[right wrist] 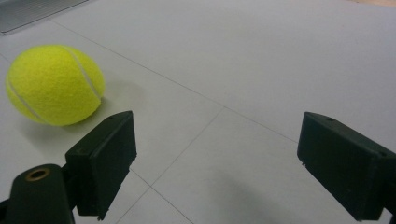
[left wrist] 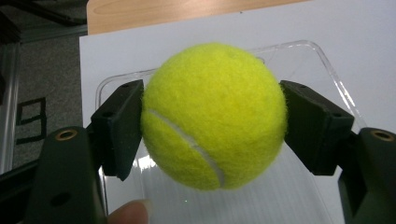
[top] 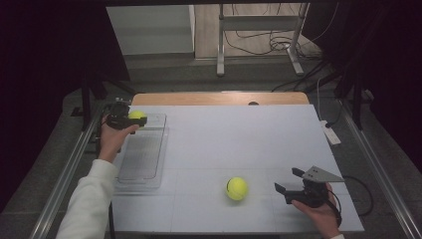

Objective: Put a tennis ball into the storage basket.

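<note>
A yellow-green tennis ball (left wrist: 214, 116) is clamped between both pads of my left gripper (top: 130, 119), which is shut on it. In the high view that ball (top: 137, 115) hangs over the far end of a clear plastic tray (top: 142, 159) at the table's left. A second tennis ball (top: 237, 188) lies on the white table surface near the front. My right gripper (top: 288, 179) sits to the right of it, open with nothing between its pads. In the right gripper view this ball (right wrist: 55, 85) is off to the left, beyond the left pad (right wrist: 105, 158).
The white tabletop (top: 239, 139) has a wooden strip (top: 219, 98) along its far edge. Metal rails (top: 69, 169) run along both sides of the table. A white power strip (top: 331, 133) lies by the right edge. A metal stand (top: 259, 40) and cables are on the floor beyond.
</note>
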The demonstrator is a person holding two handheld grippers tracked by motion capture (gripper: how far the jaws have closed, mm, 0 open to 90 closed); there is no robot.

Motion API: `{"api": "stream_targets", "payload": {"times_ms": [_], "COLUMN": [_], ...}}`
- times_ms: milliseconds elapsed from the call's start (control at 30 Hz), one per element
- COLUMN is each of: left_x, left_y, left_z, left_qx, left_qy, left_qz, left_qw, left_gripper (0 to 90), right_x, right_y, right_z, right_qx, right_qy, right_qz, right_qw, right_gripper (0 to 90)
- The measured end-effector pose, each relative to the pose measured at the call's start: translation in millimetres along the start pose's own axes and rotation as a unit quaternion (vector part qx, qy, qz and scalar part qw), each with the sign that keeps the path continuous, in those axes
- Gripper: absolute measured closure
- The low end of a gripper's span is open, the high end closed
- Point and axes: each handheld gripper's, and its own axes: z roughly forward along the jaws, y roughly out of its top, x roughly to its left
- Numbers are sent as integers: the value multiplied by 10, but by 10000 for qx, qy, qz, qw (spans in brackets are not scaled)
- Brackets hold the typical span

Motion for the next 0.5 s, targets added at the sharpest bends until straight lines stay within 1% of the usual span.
{"api": "stream_targets", "payload": {"times_ms": [200, 300, 400, 500], "left_x": [22, 33, 46, 58], "left_y": [-24, -34, -46, -59], "left_z": [53, 73, 95, 114], "left_qx": [104, 160, 171, 218], "left_qy": [4, 18, 29, 38], "left_qz": [-53, -19, -63, -57], "left_qw": [9999, 9999, 9998, 9997], "left_gripper": [274, 274, 274, 274], "right_x": [0, 0, 0, 0], "right_y": [0, -1, -1, -2], "right_z": [-1, -1, 1, 2], "right_qx": [-4, -2, 3, 7], "right_qy": [8, 9, 8, 5], "right_qz": [-3, -3, -4, -6], "right_qw": [10000, 10000, 10000, 10000], "right_gripper": [120, 120, 120, 120]}}
